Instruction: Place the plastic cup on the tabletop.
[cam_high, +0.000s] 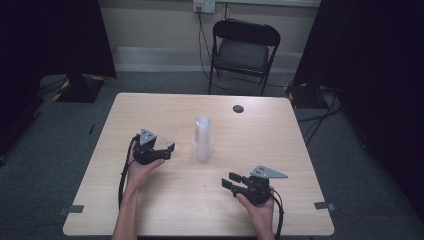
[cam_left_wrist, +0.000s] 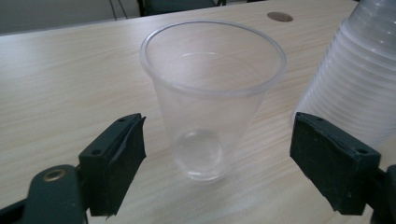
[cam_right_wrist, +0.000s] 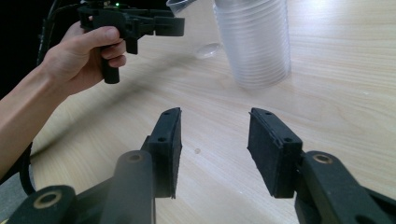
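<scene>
The left gripper (cam_left_wrist: 217, 154), nearest the lens in its own view, has its black jaws spread wide on either side of a single clear plastic cup (cam_left_wrist: 212, 93), not touching it. The cup stands upright on the light wooden table (cam_high: 150, 210), just beside a tall stack of clear cups (cam_high: 202, 139) near the table's middle. The right gripper (cam_right_wrist: 215, 149), jaws also spread and holding nothing, hovers over bare tabletop nearer the person, well apart from the stack.

The high view is dim and soft, its corners black. Both gripper views are brighter — glare whitens the table (cam_right_wrist: 355, 28) beyond the fingertips, edges blurring.
</scene>
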